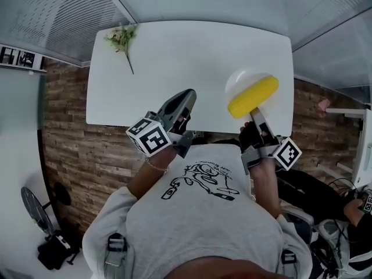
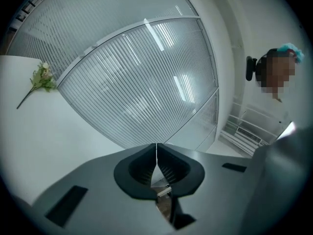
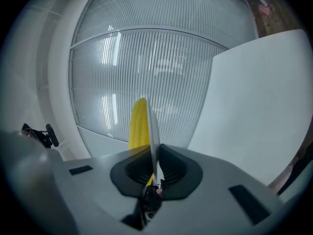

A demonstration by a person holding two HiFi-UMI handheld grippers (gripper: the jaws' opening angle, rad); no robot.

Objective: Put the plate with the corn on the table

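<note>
R gripper (image 1: pixel 256 116): my jaws are clamped on the near rim of the plate (image 1: pixel 246 80). In the right gripper view the rim runs edge-on btwn the pads as a thin white line. Corn (image 1: pixel 253 96) lies on the plate; it is yellow and covers the near half in the head view, so the plate under it is hidden. From my own camera only one side of the corn shows, left of the rim.

Plate sits over the near right part of the table (image 1: pixel 192 57). No view shows whether it touches the top or hangs above it.

L gripper (image 1: pixel 187 96): jaws together, nothing btwn them. Tips are over the table's near edge, approx mid-width, well apart from the plate.

Flower sprig (image 1: pixel 122 38) lies at the far left corner of the table. It is small in the left gripper view, detail hard to make out.

R hand (image 1: pixel 251 137) is partly hidden behind the gripper body.
</note>
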